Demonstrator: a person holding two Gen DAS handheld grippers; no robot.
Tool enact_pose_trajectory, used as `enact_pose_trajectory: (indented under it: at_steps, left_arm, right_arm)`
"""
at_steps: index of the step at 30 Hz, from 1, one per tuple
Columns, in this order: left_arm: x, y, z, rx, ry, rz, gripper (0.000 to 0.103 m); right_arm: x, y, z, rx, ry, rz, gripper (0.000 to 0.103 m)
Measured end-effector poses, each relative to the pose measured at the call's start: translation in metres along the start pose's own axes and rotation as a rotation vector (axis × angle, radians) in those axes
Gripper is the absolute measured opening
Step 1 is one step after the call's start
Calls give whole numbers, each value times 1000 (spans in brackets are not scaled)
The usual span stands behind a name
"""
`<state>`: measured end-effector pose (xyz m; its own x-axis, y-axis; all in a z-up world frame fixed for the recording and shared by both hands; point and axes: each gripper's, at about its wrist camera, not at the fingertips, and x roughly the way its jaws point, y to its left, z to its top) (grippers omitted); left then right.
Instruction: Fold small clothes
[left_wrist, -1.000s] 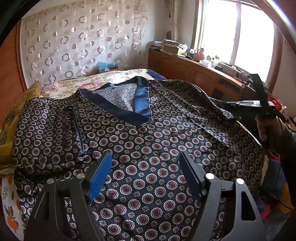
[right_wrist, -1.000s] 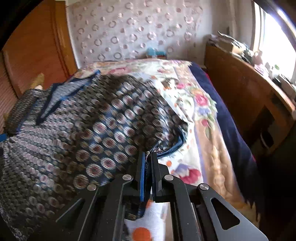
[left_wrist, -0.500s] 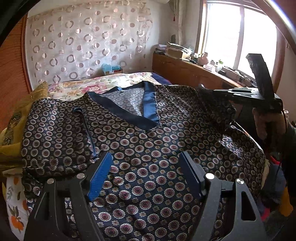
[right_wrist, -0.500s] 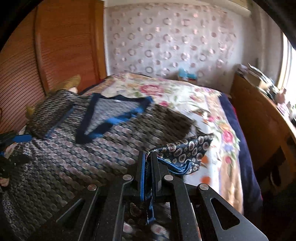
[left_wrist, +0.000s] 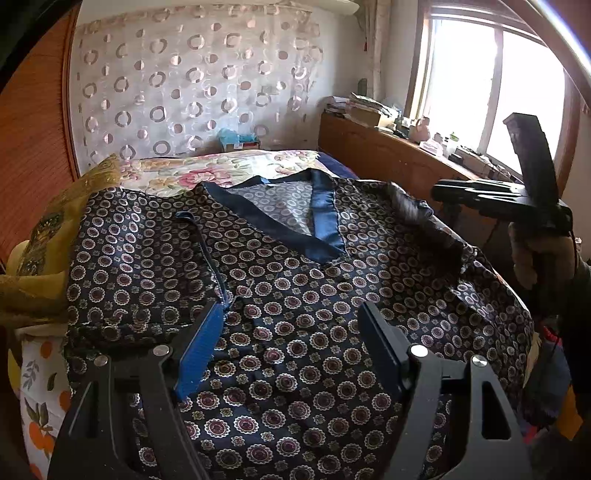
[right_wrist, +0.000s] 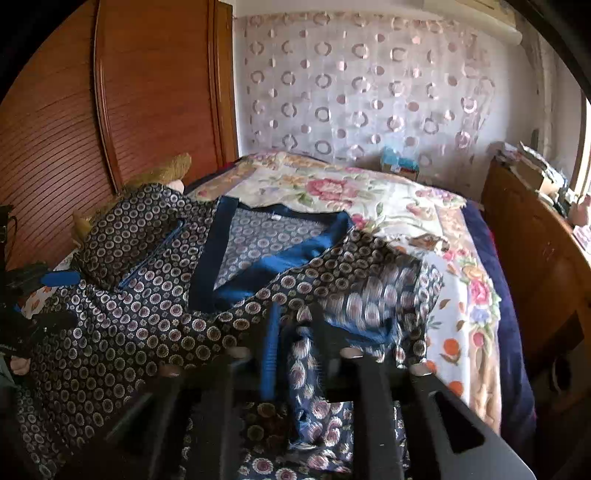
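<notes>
A dark navy top (left_wrist: 295, 295) with small round flowers and a blue V-neck band (left_wrist: 325, 221) lies spread on the bed. Its left sleeve (left_wrist: 147, 240) is folded in over the body. My left gripper (left_wrist: 291, 314) hovers open just above the chest, with nothing between its pads. My right gripper (right_wrist: 295, 325) is above the right side of the top and its jaws are opening. The right sleeve (right_wrist: 369, 295) is blurred as it drops, and a strip of it still hangs between the parted pads. From the left wrist, the right gripper (left_wrist: 443, 194) shows side-on in a person's hand.
A floral bedspread (right_wrist: 369, 192) covers the bed beyond the top. A yellow cushion (left_wrist: 55, 236) lies at the left edge. A wooden wardrobe (right_wrist: 147, 92) stands on the left, and a cluttered wooden cabinet (left_wrist: 388, 158) stands under the window on the right.
The right gripper carried the right sleeve up and leftward over the top while shut on it; now its jaws have parted and the sleeve is falling. The left gripper stayed open and drifted slightly.
</notes>
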<state>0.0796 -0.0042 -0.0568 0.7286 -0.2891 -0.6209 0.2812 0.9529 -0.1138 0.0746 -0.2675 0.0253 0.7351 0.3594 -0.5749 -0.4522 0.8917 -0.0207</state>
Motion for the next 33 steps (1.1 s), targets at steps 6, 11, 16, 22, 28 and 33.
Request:
enact_pose_trajectory:
  at_steps: [6, 11, 16, 22, 28, 33]
  left_arm:
    - [1, 2, 1, 1, -1, 2, 76]
    - [6, 2, 4, 11, 9, 4, 76]
    - [13, 0, 7, 30, 23, 0, 76]
    - [23, 8, 14, 20, 37, -2, 76]
    - [37, 18, 22, 14, 60, 10, 76]
    - [43, 28, 33, 6, 60, 22, 76]
  right_arm:
    - [0, -18, -12, 60, 1, -57, 54]
    - [29, -44, -22, 131, 74, -97, 54]
    - [55, -56, -14, 203, 108, -73, 54]
    - [81, -44, 6, 177, 113, -28, 54]
    - [120, -28, 20, 106, 165, -10, 3]
    - [132, -17, 38, 91, 145, 89, 2]
